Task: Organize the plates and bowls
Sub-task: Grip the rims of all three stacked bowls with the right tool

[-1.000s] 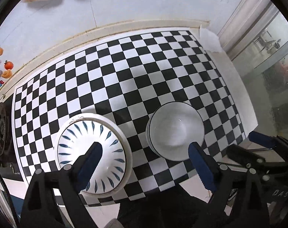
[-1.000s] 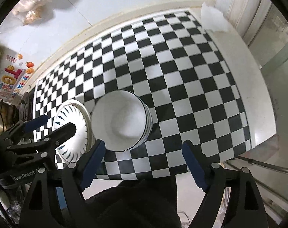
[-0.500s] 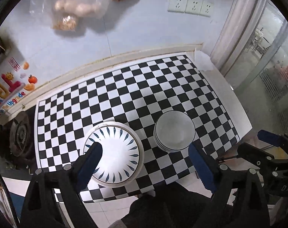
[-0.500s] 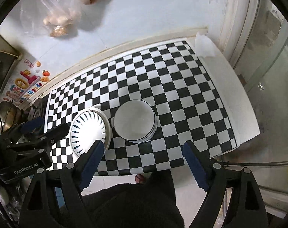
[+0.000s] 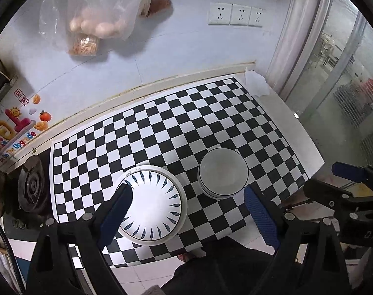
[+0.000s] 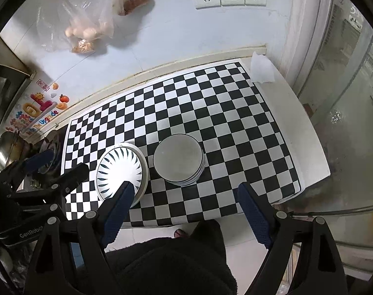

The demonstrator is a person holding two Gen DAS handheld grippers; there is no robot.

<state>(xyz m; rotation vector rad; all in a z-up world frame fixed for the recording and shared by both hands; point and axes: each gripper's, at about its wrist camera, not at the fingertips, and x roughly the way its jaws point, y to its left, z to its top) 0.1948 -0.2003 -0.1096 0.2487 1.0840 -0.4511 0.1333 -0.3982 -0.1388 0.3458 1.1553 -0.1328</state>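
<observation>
Checkered black-and-white covering lies over the counter [image 5: 279,113], and on it stand a plate stack [image 5: 153,202] with blue leaf marks and, just beside it to the right, a stack of plain white bowls [image 5: 222,172]; whether the two stacks touch is hard to tell through the fisheye. Both grippers hang well above the counter, holding nothing. The left gripper [image 5: 186,211] has its jaws spread wide, and the right gripper [image 6: 185,209] is likewise wide apart. A bag of eggs [image 5: 98,24] hangs on the wall.
</observation>
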